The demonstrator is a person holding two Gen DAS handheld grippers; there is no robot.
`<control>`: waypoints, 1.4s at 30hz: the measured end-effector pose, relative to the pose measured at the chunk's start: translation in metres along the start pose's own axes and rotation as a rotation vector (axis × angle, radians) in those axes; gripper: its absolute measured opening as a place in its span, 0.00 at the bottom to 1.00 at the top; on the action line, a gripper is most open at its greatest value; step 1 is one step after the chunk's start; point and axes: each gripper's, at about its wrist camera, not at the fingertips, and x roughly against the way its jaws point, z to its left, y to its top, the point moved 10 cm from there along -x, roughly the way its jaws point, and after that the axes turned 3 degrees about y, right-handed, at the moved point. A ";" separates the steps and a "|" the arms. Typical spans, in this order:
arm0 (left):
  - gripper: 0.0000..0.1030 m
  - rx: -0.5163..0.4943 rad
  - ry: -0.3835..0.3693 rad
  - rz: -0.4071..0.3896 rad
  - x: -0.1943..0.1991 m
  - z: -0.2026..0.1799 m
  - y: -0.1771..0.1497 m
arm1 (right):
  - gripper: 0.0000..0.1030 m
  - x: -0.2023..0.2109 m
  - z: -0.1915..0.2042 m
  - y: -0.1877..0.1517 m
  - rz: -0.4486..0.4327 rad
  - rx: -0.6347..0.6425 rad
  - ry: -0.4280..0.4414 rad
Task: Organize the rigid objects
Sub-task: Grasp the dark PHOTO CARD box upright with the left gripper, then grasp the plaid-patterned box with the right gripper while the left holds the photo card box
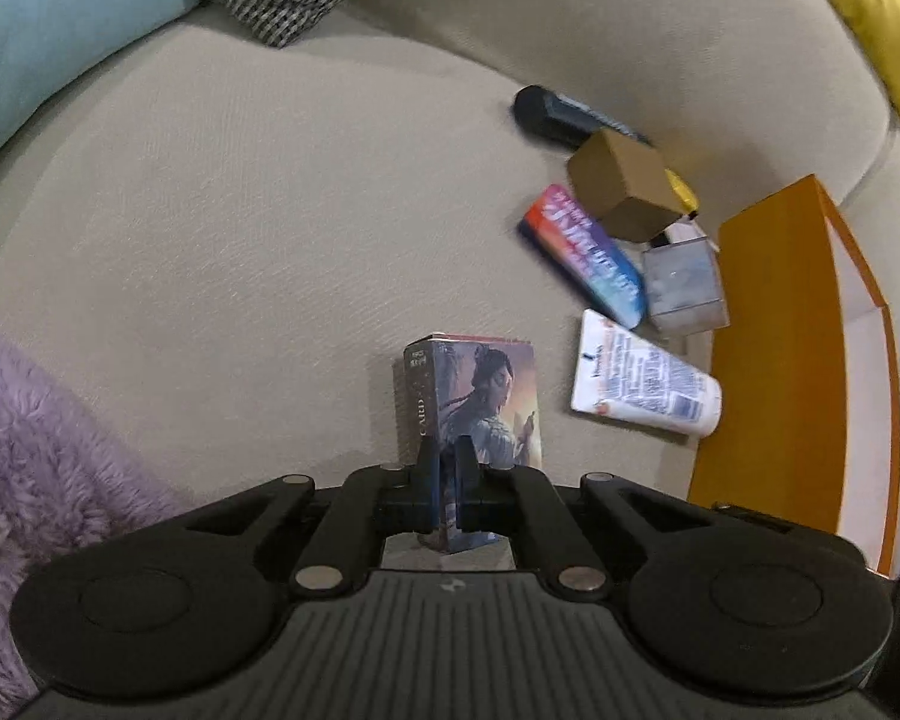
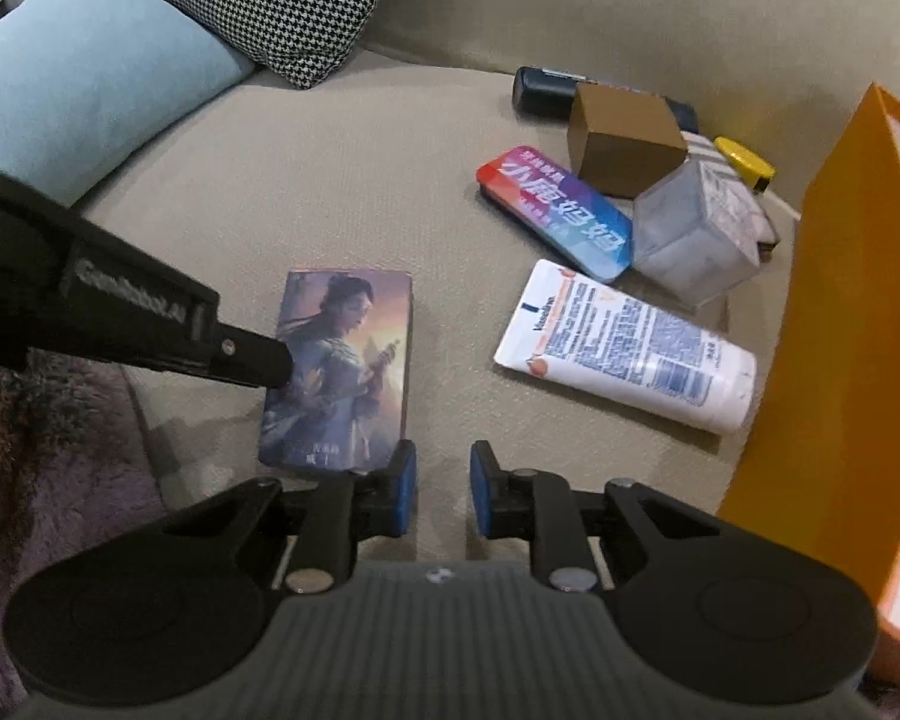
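My left gripper [image 1: 448, 456] is shut on a card box [image 1: 480, 399] printed with a woman's picture, gripping its near edge. The right wrist view shows the card box [image 2: 348, 360] just above the beige sofa seat [image 2: 360, 180], with the left gripper's fingers [image 2: 252, 357] on its left side. My right gripper [image 2: 443, 480] is open and empty, just right of the box's near corner. A white tube [image 2: 624, 348], a colourful tin [image 2: 555, 210], a brown cardboard box [image 2: 627, 141], a clear cube [image 2: 699, 234] and a dark bottle [image 2: 540, 90] lie in a cluster at the right.
An orange box [image 2: 834, 324] with a white inside stands at the right edge, also seen in the left wrist view [image 1: 780, 360]. A blue cushion [image 2: 90, 72] and a houndstooth cushion [image 2: 270, 0] sit at the back left. A purple fluffy blanket [image 1: 36, 450] lies at the near left.
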 end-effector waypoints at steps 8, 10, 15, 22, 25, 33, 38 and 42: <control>0.43 0.039 0.002 0.039 -0.021 0.005 -0.003 | 0.21 0.001 0.000 0.005 -0.018 -0.033 0.001; 0.51 0.046 -0.023 0.045 -0.027 0.005 -0.006 | 0.21 0.003 0.000 0.008 -0.032 -0.032 -0.002; 0.56 0.067 -0.094 0.042 -0.039 0.004 -0.006 | 0.19 -0.005 -0.003 0.005 -0.010 -0.055 0.001; 0.45 0.073 -0.094 0.034 -0.032 0.004 -0.003 | 0.16 -0.005 -0.001 0.007 -0.018 -0.046 -0.016; 0.32 0.050 -0.088 0.015 -0.020 0.000 -0.001 | 0.17 0.002 0.002 0.009 -0.035 -0.037 -0.001; 0.24 -0.083 -0.099 -0.002 -0.003 -0.040 0.000 | 0.17 0.006 -0.010 0.006 -0.033 -0.065 -0.022; 0.28 -0.102 -0.114 0.009 -0.015 -0.052 0.000 | 0.17 0.005 -0.016 0.002 -0.024 -0.083 -0.029; 0.29 -0.134 -0.074 0.010 -0.020 -0.054 0.001 | 0.17 0.006 -0.020 0.002 -0.022 -0.102 -0.007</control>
